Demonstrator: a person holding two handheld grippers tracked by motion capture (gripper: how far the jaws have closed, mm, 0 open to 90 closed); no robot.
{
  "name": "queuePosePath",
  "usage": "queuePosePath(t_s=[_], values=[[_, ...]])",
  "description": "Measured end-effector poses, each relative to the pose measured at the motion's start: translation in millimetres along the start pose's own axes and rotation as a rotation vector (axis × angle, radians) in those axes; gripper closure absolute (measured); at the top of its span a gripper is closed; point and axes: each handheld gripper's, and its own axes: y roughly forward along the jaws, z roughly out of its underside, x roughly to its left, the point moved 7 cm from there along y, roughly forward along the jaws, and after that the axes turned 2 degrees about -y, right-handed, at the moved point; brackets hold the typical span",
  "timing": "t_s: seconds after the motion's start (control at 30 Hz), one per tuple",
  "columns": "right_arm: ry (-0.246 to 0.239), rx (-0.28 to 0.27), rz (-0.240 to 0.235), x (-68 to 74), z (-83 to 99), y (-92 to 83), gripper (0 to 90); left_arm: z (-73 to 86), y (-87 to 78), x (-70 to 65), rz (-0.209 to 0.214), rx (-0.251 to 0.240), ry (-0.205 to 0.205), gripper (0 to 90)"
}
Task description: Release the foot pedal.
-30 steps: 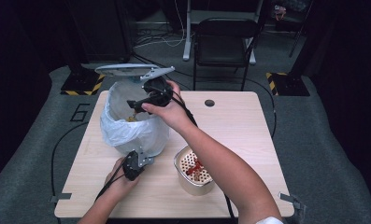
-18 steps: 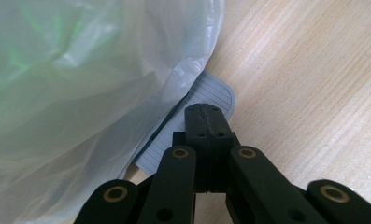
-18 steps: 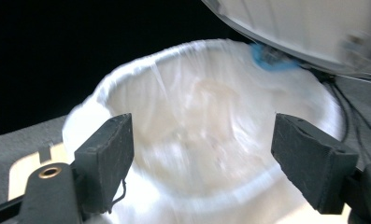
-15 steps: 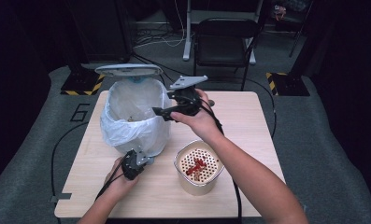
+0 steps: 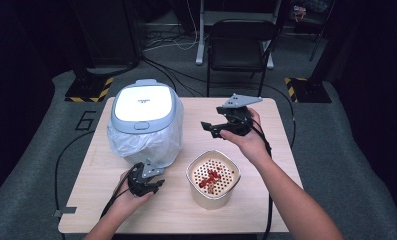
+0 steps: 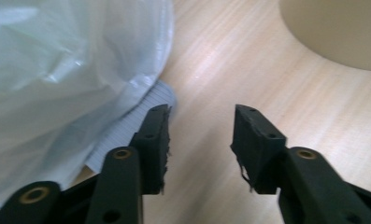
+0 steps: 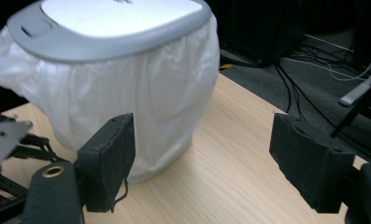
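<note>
White bag plastic bulges under the shut bin (image 5: pixel 144 107) lid at the table's (image 5: pixel 266 200) back left. Our left gripper (image 5: pixel 147 183), jaws just parted and empty, sits at its base. Our right gripper (image 5: pixel 221 126) hangs wide, empty; we should bring it down squarely over the cup (image 5: pixel 213 180).

The light wooden worktop (image 5: pixel 271 200) stands on grey carpet (image 5: pixel 346 140). Beyond its far edge, toward the right corner, a black folding chair (image 5: pixel 241 42) faces the table. Just off each far corner a base plate striped in yellow and black lies on the carpet, one on the left (image 5: pixel 88 90) and one on the right (image 5: pixel 306 89). A white 6 (image 5: pixel 87 121) is marked on the floor by the left edge. Loose cables (image 5: pixel 161 42) trail across the carpet behind, near a grey stand leg (image 5: pixel 202 37).
</note>
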Motion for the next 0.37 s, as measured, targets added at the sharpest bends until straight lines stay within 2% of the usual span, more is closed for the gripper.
queuePosePath(t_s=[0.07, 0.17, 0.2, 0.23, 0.3, 0.37], values=[[0.002, 0.004, 0.006, -1.5, 4.9, -2.9, 22.1, 3.0, -2.1, -1.0, 0.003, 0.001, -0.004, 52.0], [-0.013, 0.017, 0.035, -8.5, 24.6, -15.1, 22.1, 9.2, -9.8, -1.0, 0.032, 0.001, -0.039, 49.4], [-0.01, 0.026, 0.043, -10.4, 30.2, -18.7, 22.0, 10.5, -11.0, -1.2, 0.038, -0.02, -0.057, 47.9], [-0.012, 0.024, 0.054, -12.8, 35.4, -22.4, 22.0, 13.4, -14.4, 0.4, 0.034, -0.011, -0.054, 46.3], [0.004, 0.035, 0.075, -18.3, 47.4, -30.5, 21.8, 19.2, -19.7, 0.7, 0.068, -0.011, -0.082, 43.8], [0.008, 0.048, 0.099, -25.3, 60.1, -38.0, 21.5, 25.1, -23.9, 1.6, 0.079, -0.021, -0.114, 42.0]])
